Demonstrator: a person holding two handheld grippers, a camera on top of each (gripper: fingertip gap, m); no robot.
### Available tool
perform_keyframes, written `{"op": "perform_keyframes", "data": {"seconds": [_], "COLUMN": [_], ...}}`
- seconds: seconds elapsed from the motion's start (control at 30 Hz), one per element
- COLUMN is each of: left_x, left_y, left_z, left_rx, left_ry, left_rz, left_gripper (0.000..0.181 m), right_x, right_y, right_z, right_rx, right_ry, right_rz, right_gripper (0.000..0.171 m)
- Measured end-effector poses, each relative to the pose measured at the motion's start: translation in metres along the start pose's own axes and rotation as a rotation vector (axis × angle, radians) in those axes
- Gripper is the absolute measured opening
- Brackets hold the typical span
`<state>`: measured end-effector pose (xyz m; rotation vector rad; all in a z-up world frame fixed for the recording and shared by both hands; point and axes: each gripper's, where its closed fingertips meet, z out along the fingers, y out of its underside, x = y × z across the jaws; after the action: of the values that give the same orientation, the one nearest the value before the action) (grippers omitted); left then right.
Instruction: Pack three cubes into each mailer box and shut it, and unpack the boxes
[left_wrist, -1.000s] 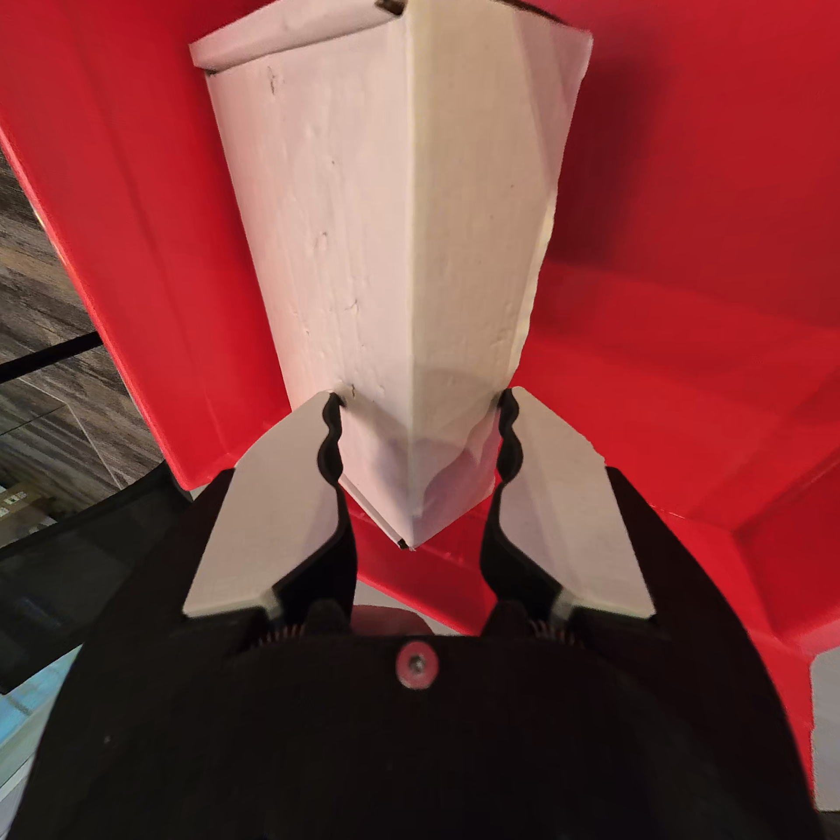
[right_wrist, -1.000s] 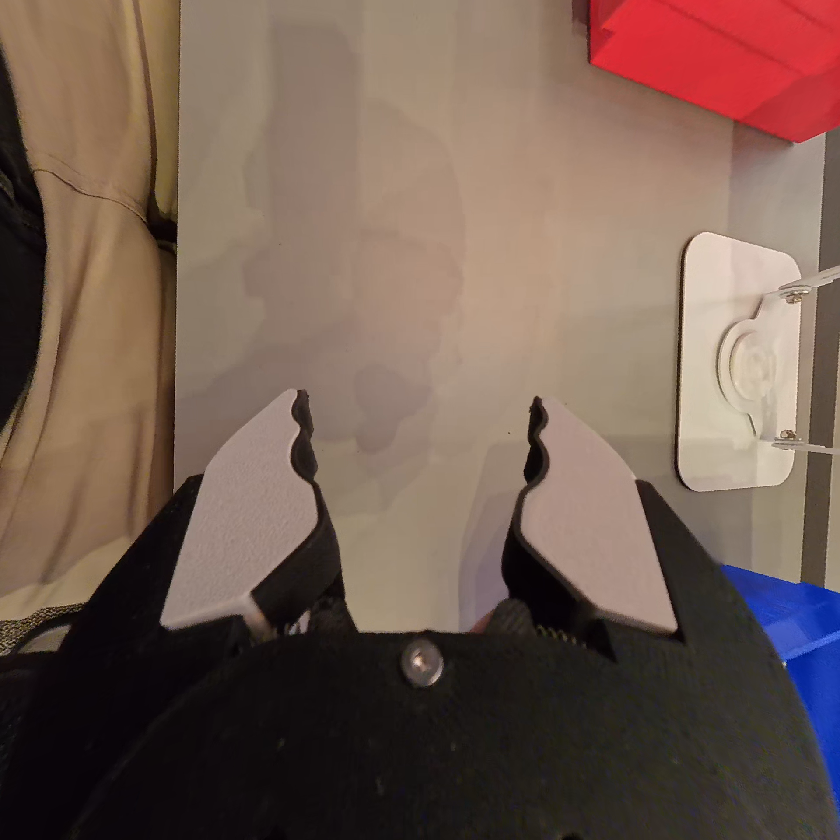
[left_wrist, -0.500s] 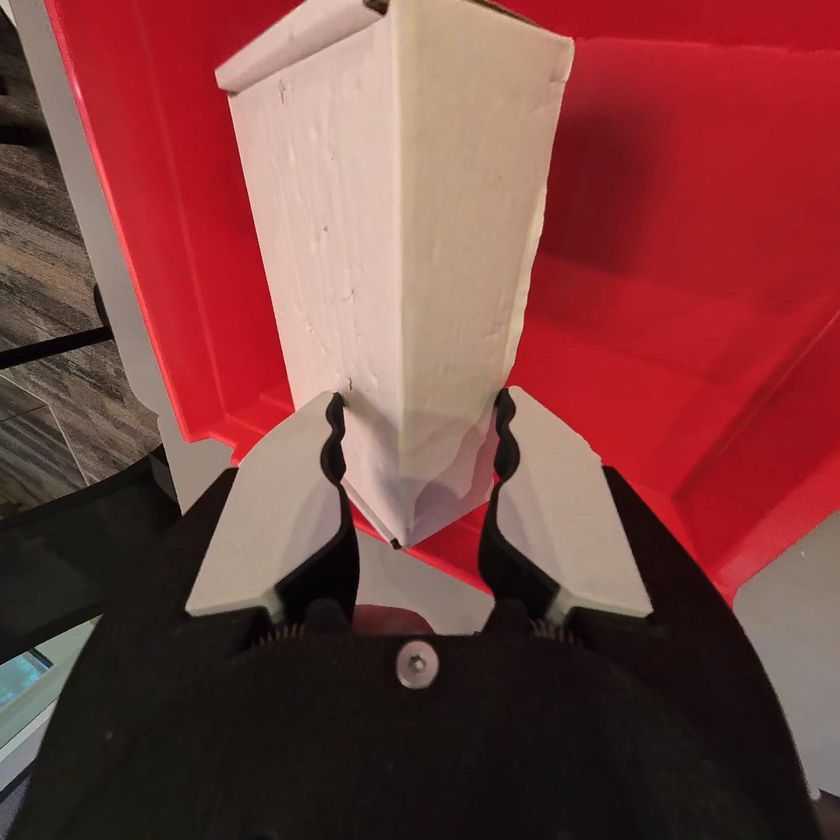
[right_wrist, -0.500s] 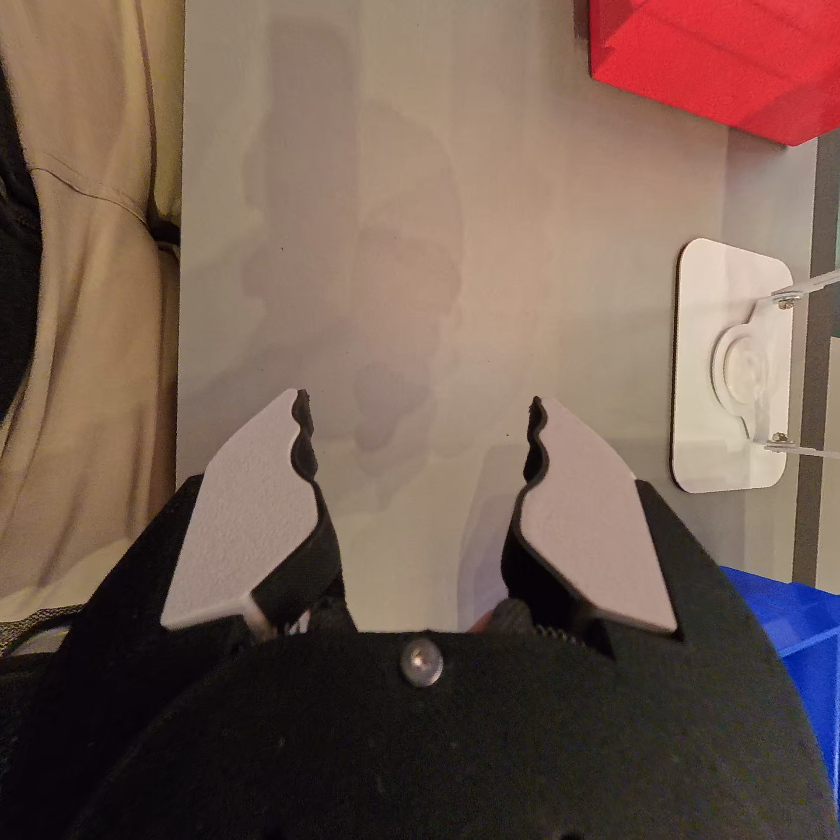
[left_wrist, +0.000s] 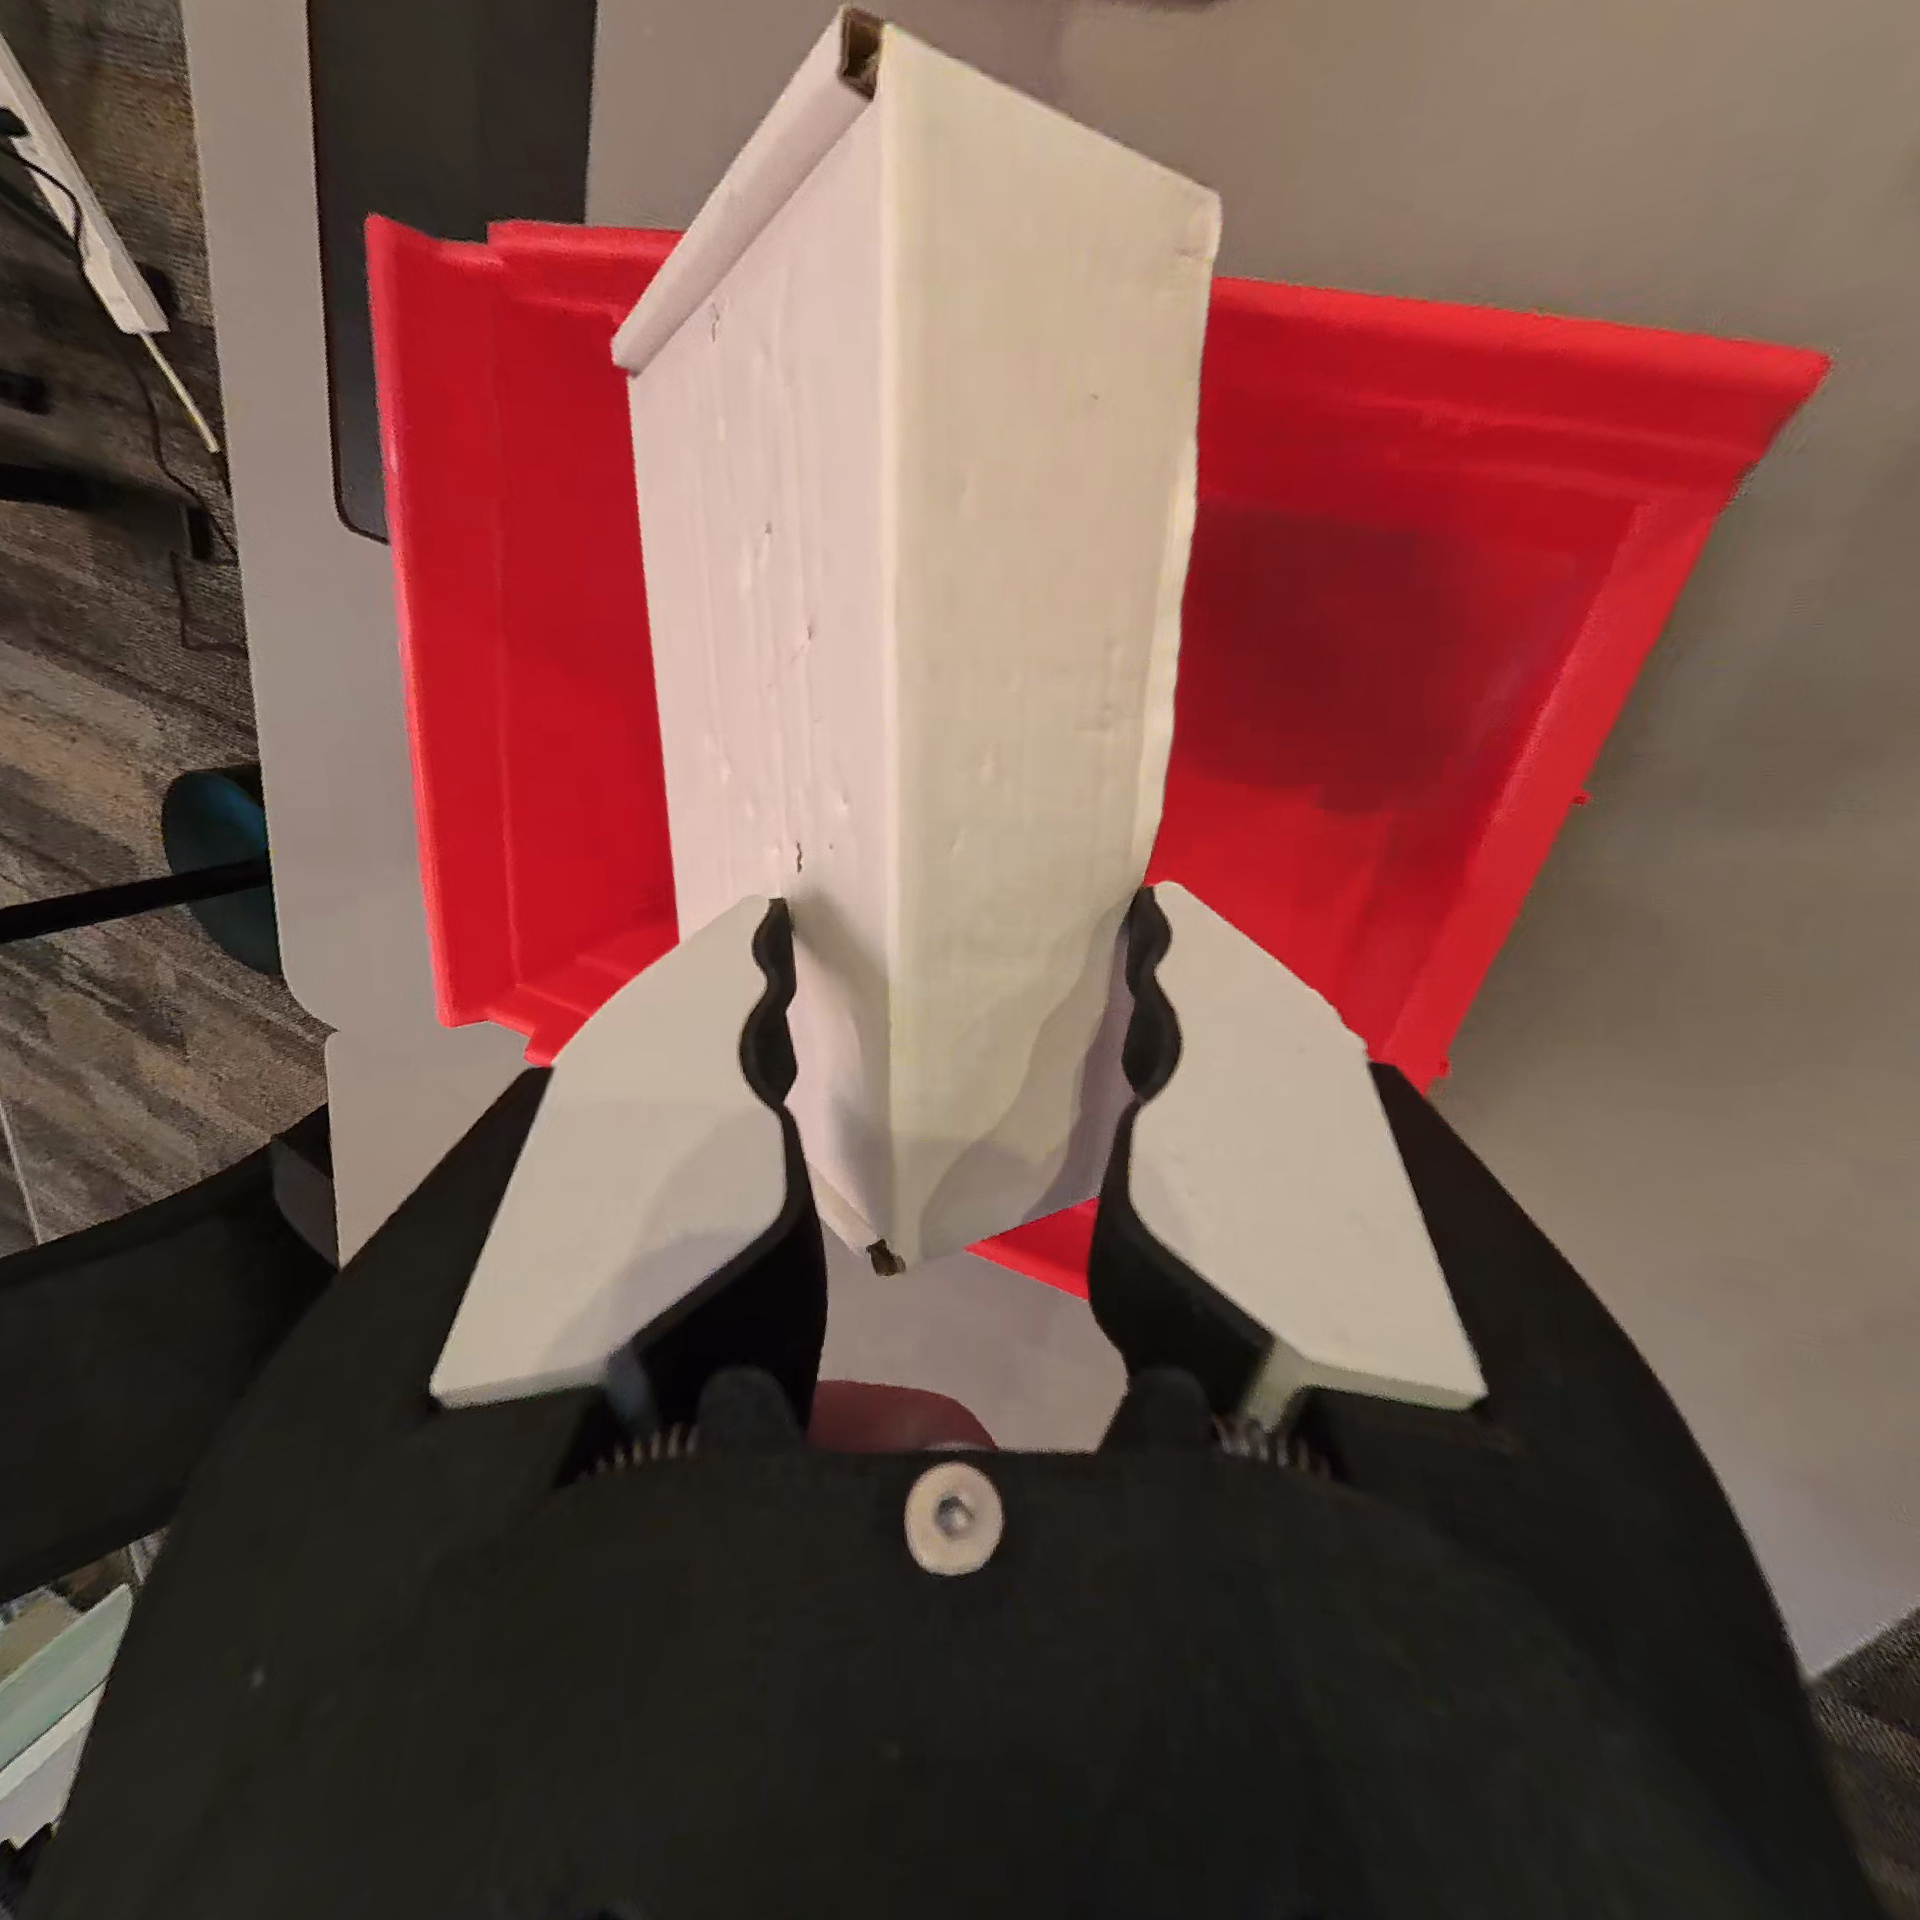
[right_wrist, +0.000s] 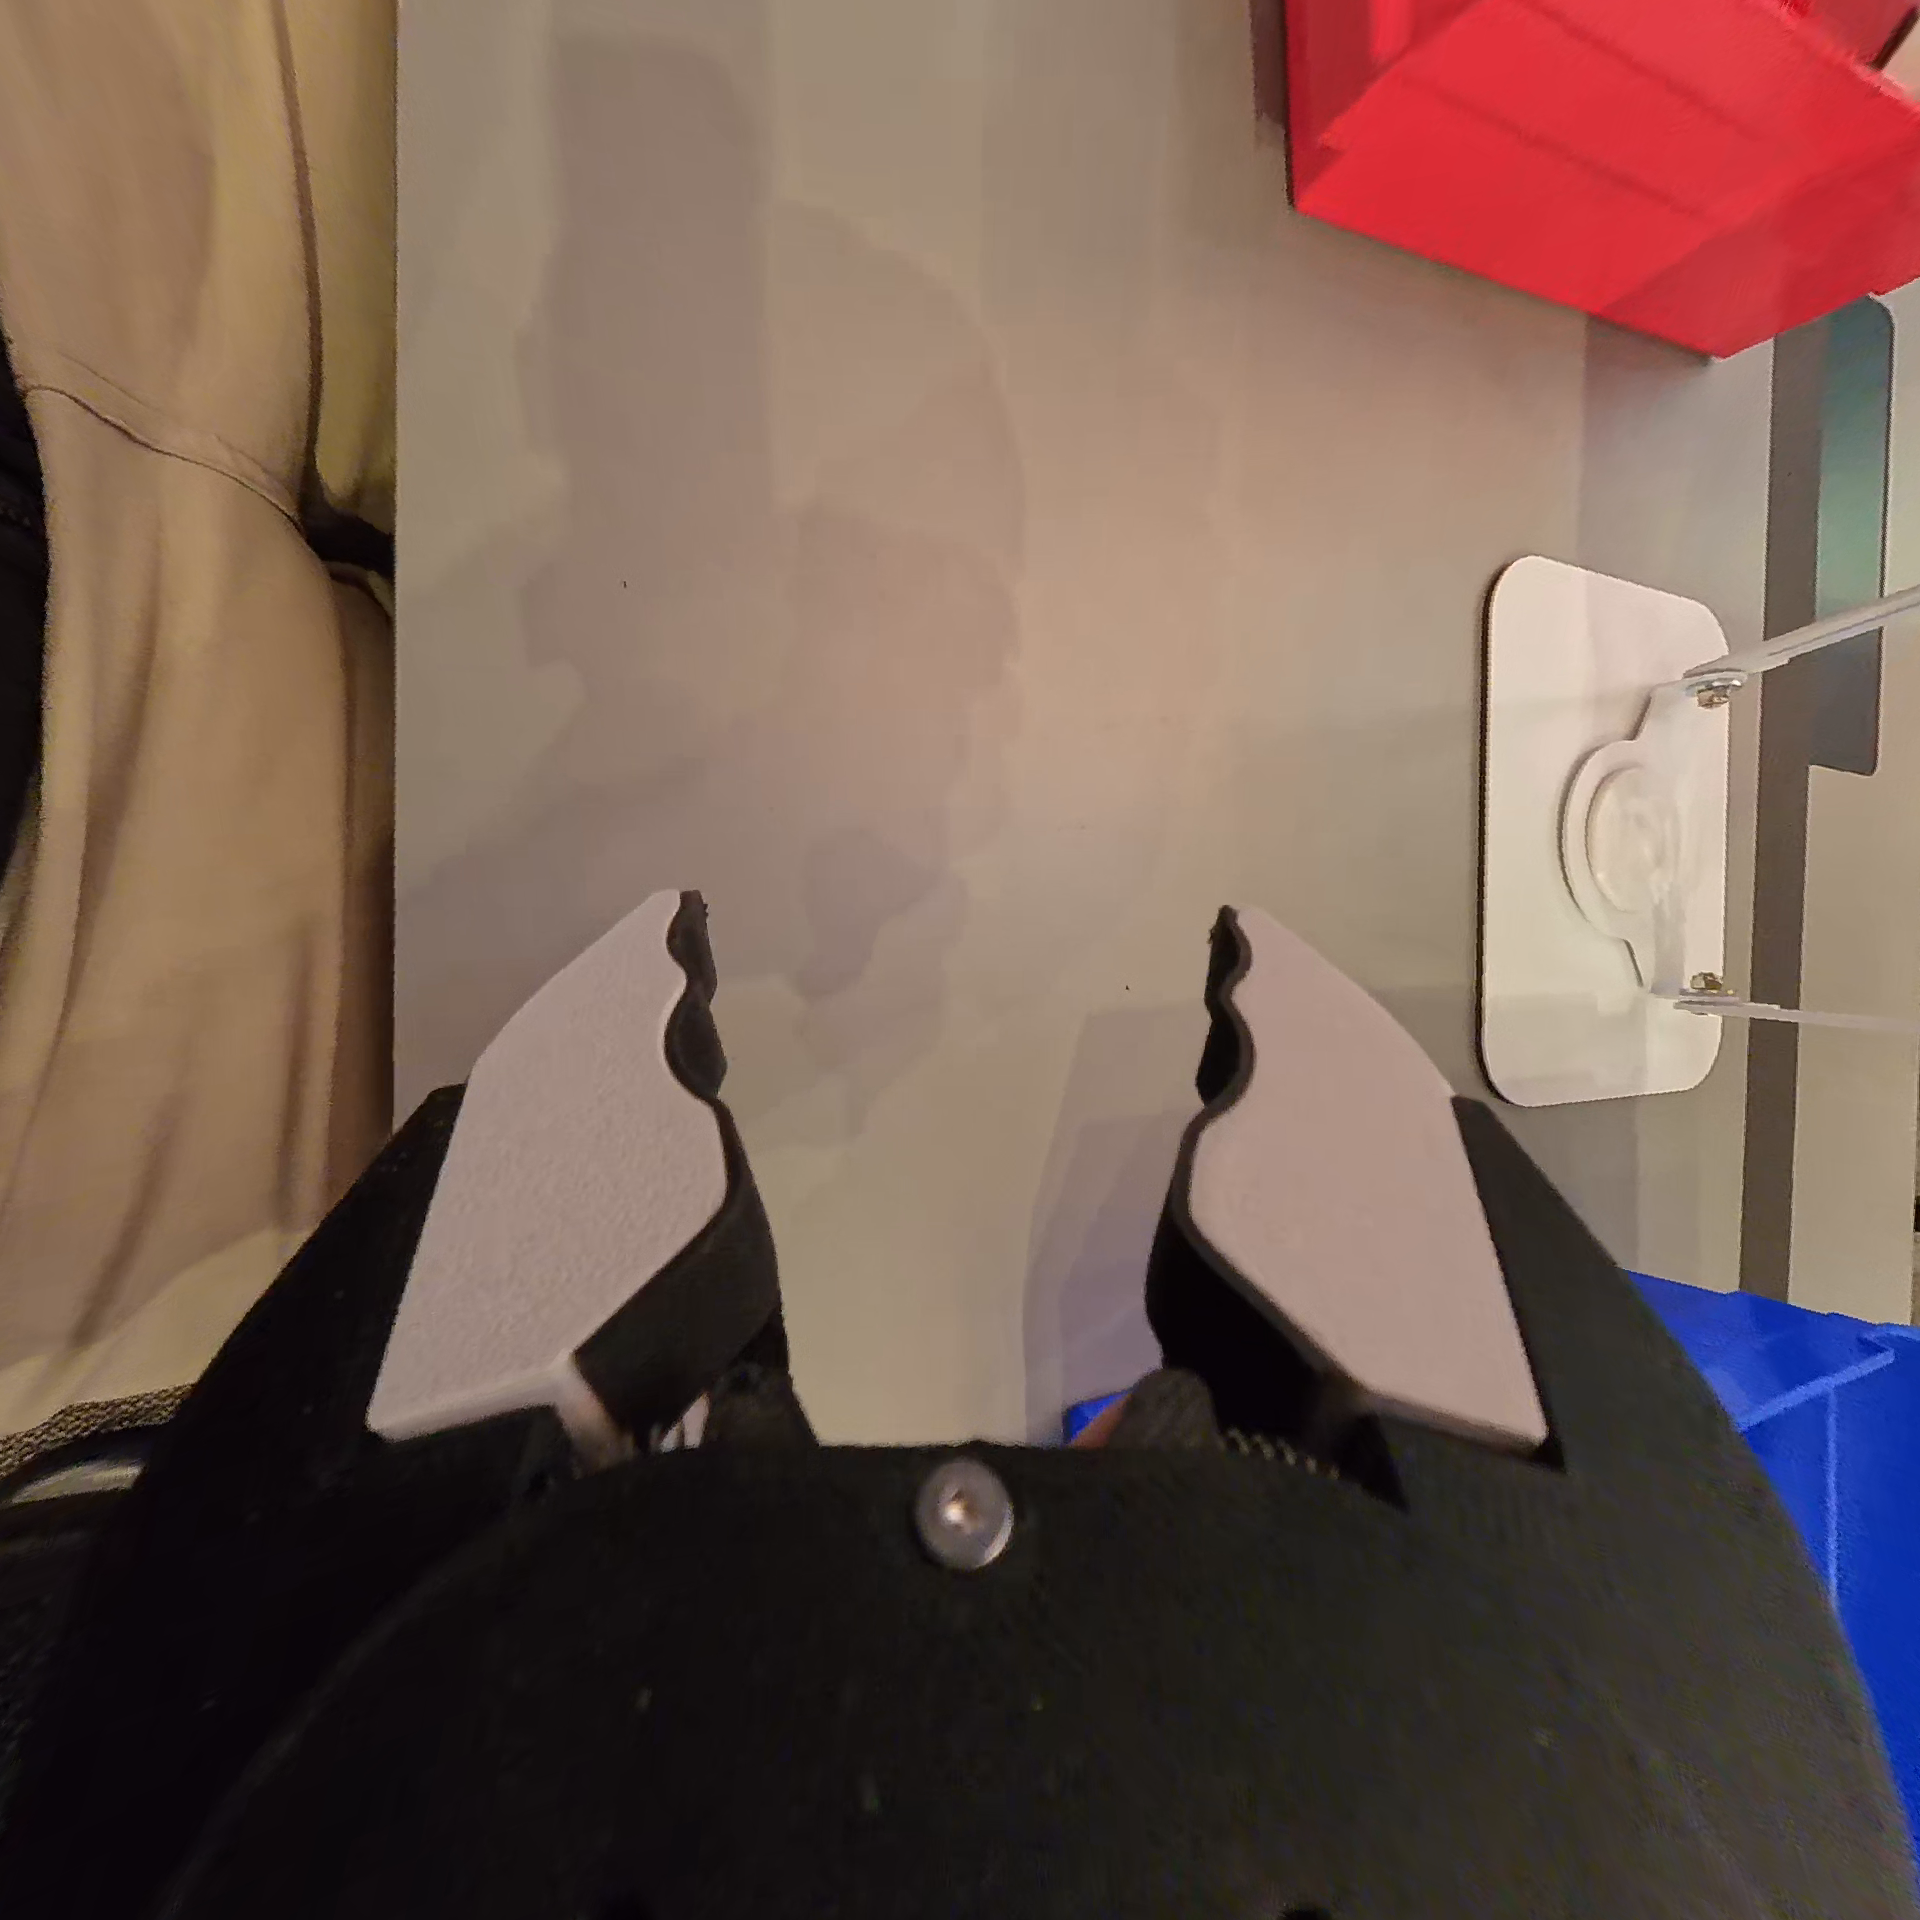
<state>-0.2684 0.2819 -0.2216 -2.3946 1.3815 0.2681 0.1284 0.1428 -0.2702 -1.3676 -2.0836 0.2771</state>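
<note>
I am holding the white mailer box (left_wrist: 914, 665) in my left tongs (left_wrist: 956, 997), which are pinching it from both sides near its closest corner. The two fingers (left_wrist: 644, 1132) are pressing against opposite faces of the box, and the corner itself is poking back between them toward the camera. The box is standing out lengthwise away from the tongs, lid shut, with the folded lid edge showing along its upper left side. It is hanging in the air above the red bin (left_wrist: 1455, 623), which is sitting on the grey table (left_wrist: 1610, 1299) beneath it. I am seeing no contact between box and bin, and the bin's floor is showing bare red on both sides of the box. What is inside the box I cannot tell, since it is closed.

My right tongs (right_wrist: 961, 920) are standing spread wide with nothing between them, pointing down over a bare stretch of the table (right_wrist: 1039, 520). A corner of the red bin (right_wrist: 1610, 166) is showing at the upper right of that view, well apart from the tongs. A white plate (right_wrist: 1548, 831) with a clear mount on it is lying to the right, and the edge of a blue bin (right_wrist: 1787, 1455) is peeking out behind the right finger. Beige fabric (right_wrist: 177, 727), probably a person's clothing though the view there is poor, is filling the left side beyond the table edge.
</note>
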Motion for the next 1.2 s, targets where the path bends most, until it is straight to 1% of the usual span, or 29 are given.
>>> {"op": "perform_keyframes", "data": {"seconds": [0.13, 0.37, 0.47, 0.67, 0.83, 0.93, 1.0, 1.1, 1.2], "left_x": [0.010, 0.032, 0.038, 0.051, 0.058, 0.066, 0.073, 0.092, 0.119], "left_y": [-0.008, -0.043, -0.040, -0.041, -0.041, -0.048, -0.058, -0.082, -0.112], "left_z": [-0.011, -0.048, -0.047, -0.056, -0.070, -0.083, -0.092, -0.103, -0.100], "left_rx": [0.029, 0.113, 0.077, 0.105, 0.127, 0.165, 0.208, 0.257, 0.291], "left_ry": [-0.002, -0.031, -0.052, -0.068, -0.103, -0.114, -0.115, -0.105, -0.056], "left_rz": [0.001, 0.049, 0.073, 0.057, 0.061, 0.060, 0.055, 0.088, 0.133], "left_gripper": [0.062, 0.060, 0.059, 0.059, 0.059, 0.059, 0.059, 0.060, 0.059], "right_x": [0.000, 0.005, 0.003, 0.001, 0.003, 0.004, 0.004, 0.006, 0.010], "right_y": [-0.001, -0.002, -0.004, -0.006, -0.007, -0.006, -0.006, -0.005, -0.005], "right_z": [-0.005, -0.015, -0.016, -0.020, -0.023, -0.025, -0.027, -0.029, -0.032], "right_rx": [-0.002, 0.009, 0.014, 0.023, 0.028, 0.030, 0.030, 0.030, 0.028], "right_ry": [0.015, 0.049, 0.049, 0.056, 0.066, 0.071, 0.074, 0.081, 0.107], "right_rz": [-0.006, -0.003, -0.010, -0.017, -0.018, -0.015, -0.013, -0.011, -0.005], "right_gripper": [0.090, 0.090, 0.090, 0.090, 0.090, 0.090, 0.090, 0.090, 0.090]}}
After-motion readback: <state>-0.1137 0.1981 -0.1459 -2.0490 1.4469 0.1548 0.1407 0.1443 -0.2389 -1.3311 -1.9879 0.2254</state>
